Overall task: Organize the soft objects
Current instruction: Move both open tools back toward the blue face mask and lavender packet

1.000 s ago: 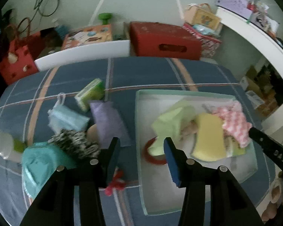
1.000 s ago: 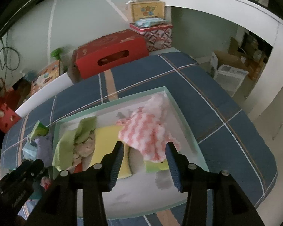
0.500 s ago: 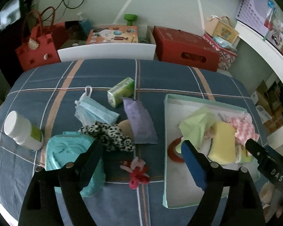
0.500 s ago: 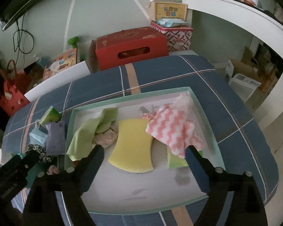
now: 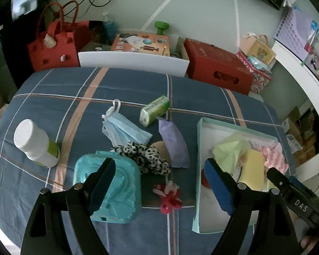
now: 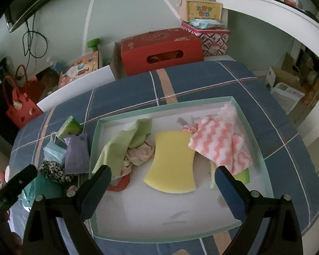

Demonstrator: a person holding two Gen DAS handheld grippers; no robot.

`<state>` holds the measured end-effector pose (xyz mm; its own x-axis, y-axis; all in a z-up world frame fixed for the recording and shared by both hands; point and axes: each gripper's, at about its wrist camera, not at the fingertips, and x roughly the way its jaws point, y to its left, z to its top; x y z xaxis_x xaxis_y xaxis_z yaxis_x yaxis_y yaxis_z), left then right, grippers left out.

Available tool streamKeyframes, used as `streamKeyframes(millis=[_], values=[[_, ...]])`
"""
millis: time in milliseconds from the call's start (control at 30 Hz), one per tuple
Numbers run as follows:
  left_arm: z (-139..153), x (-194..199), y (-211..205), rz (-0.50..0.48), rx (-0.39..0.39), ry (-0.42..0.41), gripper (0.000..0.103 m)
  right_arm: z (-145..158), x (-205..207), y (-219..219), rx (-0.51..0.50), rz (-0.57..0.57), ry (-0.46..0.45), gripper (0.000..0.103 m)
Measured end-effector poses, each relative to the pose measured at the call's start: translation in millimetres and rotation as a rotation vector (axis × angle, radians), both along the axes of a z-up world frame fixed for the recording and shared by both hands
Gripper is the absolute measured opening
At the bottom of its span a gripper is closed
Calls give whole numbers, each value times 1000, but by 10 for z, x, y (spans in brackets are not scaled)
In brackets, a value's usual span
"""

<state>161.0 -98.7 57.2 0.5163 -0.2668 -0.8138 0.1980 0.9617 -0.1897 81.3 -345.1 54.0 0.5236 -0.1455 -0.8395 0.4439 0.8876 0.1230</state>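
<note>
Between picks: both grippers hang empty over the plaid-covered bench [image 5: 74, 89], fingers spread wide after just opening, nothing between them. The right gripper [image 6: 161, 180] sits above the pale green tray [image 6: 253, 127], which already holds a yellow sponge [image 6: 172, 159], a pink zigzag cloth [image 6: 219, 144] and a green cloth [image 6: 125, 142]. The left gripper [image 5: 159, 176] overlooks the soft things left of the tray: a leopard-print scrunchie [image 5: 144, 155], blue face masks [image 5: 125, 129], a lilac pouch [image 5: 174, 144] and a red hair tie [image 5: 169, 197]. Next, likely, a descent onto the scrunchie, then a carry rightward.
</note>
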Motion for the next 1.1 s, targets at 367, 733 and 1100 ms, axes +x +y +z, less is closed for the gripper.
streamKeyframes(millis=[367,733,1100], values=[[47,122,342,68,-12,-16,86,35,-2,-34,26,-39,-26,99],[-91,484,797,138,-64,33,86,206,142,237,-26,9,-90,103],[-112,751,968,161,-110,31,97,258,517,689,-23,136,-103,103]])
